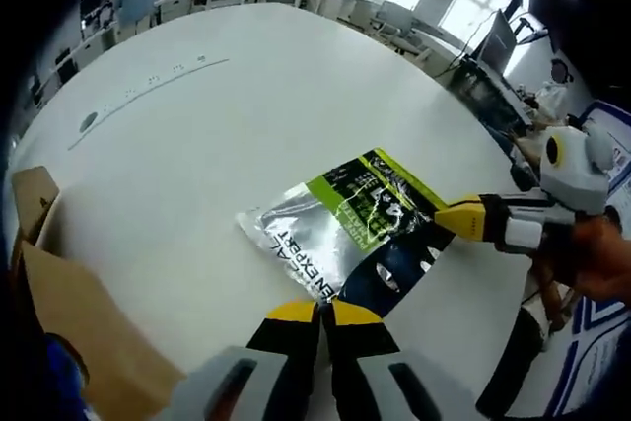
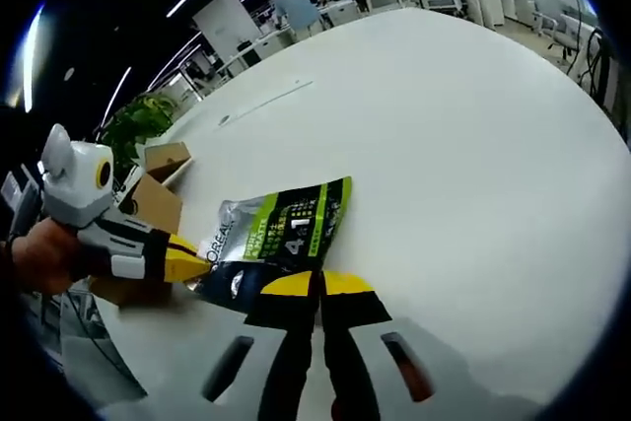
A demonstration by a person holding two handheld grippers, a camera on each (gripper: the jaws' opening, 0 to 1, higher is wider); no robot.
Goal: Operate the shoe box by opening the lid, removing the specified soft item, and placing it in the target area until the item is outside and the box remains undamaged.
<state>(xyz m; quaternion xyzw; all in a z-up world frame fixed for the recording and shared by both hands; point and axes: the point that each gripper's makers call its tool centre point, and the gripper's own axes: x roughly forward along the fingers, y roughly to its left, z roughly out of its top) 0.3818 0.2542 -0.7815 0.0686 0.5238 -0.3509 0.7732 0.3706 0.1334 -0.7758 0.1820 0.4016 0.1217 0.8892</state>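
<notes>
A flat, glossy foil sachet [image 1: 347, 227], silver at one end and lime-green and dark blue at the other with printed lettering, lies on the round white tabletop [image 1: 197, 145], outside the brown cardboard shoe box [image 1: 74, 327]. In the left gripper view the box sits at the near-left edge of the tabletop with a flap [image 1: 33, 199] standing open; the sachet lies apart from it, toward the right side of the tabletop.

The left tool [image 1: 321, 315], with yellow-tipped black jaws, has its jaws pressed together, touching the sachet's near dark-blue edge. It cannot be told whether sachet material is pinched between them.

The right tool [image 1: 441, 224] enters the left gripper view from the right, held by a hand [image 1: 592, 253], its yellow tip at the sachet's dark-blue end. In the right gripper view the right tool [image 2: 317, 285] shows its jaws together at the sachet's [image 2: 281, 229] edge; whether it grips the sachet cannot be told. The left tool [image 2: 192, 265] there meets the sachet's opposite corner, with the box [image 2: 158, 199] behind it.

People stand at desks beyond the far edge of the tabletop.
</notes>
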